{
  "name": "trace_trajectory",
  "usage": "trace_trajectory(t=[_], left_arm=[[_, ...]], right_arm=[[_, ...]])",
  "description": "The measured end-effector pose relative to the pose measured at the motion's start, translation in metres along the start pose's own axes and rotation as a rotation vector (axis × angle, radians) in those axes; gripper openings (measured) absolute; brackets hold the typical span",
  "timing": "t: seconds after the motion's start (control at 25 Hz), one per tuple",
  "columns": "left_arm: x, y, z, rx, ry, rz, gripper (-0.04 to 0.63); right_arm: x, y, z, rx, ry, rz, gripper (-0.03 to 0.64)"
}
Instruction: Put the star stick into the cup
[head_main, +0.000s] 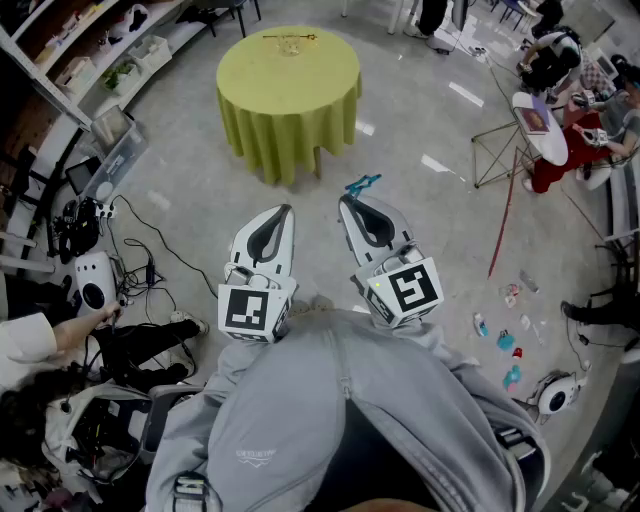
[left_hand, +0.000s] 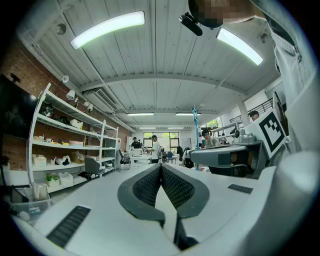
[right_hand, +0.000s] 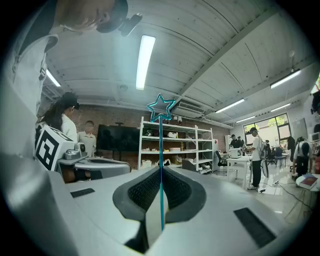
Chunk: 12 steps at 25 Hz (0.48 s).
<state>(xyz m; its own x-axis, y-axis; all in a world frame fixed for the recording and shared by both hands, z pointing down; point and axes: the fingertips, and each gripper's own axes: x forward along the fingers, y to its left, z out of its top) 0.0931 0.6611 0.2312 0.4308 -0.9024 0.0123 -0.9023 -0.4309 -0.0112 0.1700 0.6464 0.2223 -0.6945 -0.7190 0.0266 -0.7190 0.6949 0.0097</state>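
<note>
Teal star stick (right_hand: 161, 170), yellow-green tablecloth (head_main: 288, 95)

You face table (head_main: 288, 80), yellow-green cloth, on grey floor (head_main: 430, 215); shelves (head_main: 95, 45) left of table, cables (head_main: 150, 262) front-left.

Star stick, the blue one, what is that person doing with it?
A person holds a pair of tongs in each hand. The right tongs are shut on the thin teal star stick, with the star end poking out past the tips. The left tongs are shut with nothing in them. Ahead stands a round table with a yellow-green cloth, and the person is standing back from it. Something small sits on top, too far off to tell what it is.
</note>
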Motion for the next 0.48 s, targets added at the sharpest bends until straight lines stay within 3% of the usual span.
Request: trace_trajectory(t=[0.48], left_arm=[[0.02, -0.026, 0.005, 0.0, -0.008, 0.021, 0.017]], right_arm=[[-0.016, -0.023, 0.001, 0.02, -0.014, 0.043, 0.04]])
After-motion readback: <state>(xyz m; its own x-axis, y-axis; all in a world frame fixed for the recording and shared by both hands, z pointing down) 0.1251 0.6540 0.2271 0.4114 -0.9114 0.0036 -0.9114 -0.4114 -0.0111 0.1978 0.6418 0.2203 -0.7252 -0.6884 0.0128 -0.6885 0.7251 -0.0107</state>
